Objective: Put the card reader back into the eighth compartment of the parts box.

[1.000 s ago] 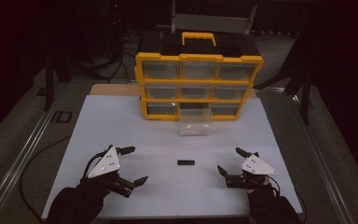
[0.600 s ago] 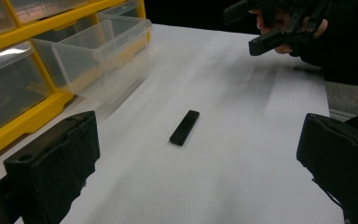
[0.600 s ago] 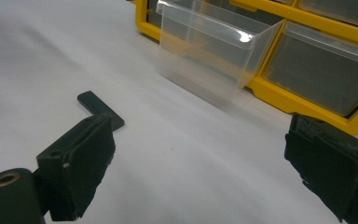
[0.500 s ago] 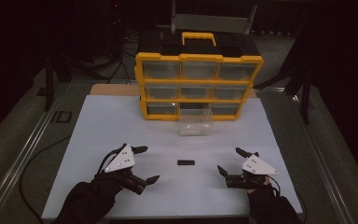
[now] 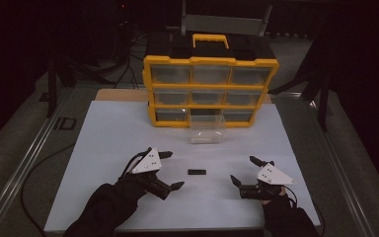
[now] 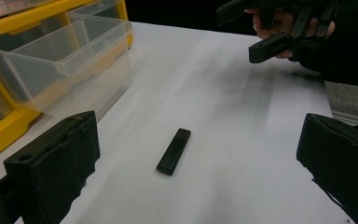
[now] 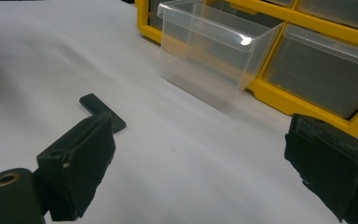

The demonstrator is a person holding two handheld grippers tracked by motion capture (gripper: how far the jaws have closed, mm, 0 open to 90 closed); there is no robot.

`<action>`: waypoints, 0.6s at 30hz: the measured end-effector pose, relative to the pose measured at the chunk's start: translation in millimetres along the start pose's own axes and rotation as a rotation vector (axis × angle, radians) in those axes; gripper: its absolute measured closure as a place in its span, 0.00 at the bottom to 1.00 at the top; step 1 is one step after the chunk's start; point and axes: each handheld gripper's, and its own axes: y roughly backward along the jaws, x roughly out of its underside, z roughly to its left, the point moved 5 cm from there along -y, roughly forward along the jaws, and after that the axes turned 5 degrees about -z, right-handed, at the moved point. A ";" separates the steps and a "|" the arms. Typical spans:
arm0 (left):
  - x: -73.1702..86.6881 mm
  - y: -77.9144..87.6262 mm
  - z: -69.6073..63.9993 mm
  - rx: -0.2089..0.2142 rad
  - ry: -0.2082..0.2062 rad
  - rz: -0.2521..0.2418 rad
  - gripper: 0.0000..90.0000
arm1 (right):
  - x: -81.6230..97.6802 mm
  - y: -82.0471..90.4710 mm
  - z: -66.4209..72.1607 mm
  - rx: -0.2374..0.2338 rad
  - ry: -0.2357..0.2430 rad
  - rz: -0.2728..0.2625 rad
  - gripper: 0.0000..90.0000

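item: small flat black plastic bar (image 5: pixel 197 172), lying on the white table sheet (image 5: pixel 108 138) between our left gripper (image 5: pixel 169 170) and right gripper (image 5: pixel 243 171). both jaws wide, empty. risk: we judge a shallow pinch could skid it away.

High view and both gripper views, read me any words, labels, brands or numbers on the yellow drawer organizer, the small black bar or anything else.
No readable text anywhere.
Yellow and black plastic drawer organizer: no label or brand legible.
Clear plastic drawer pulled out: plain.
Small flat black rectangular bar: no marking visible.
Dark mark beside the white table sheet: looks like letters, too blurred to read.
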 end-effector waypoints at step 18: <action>1.3 -39.9 -0.4 0.060 0.003 0.025 0.00 | -0.7 0.9 0.2 -0.009 -0.008 -0.006 0.09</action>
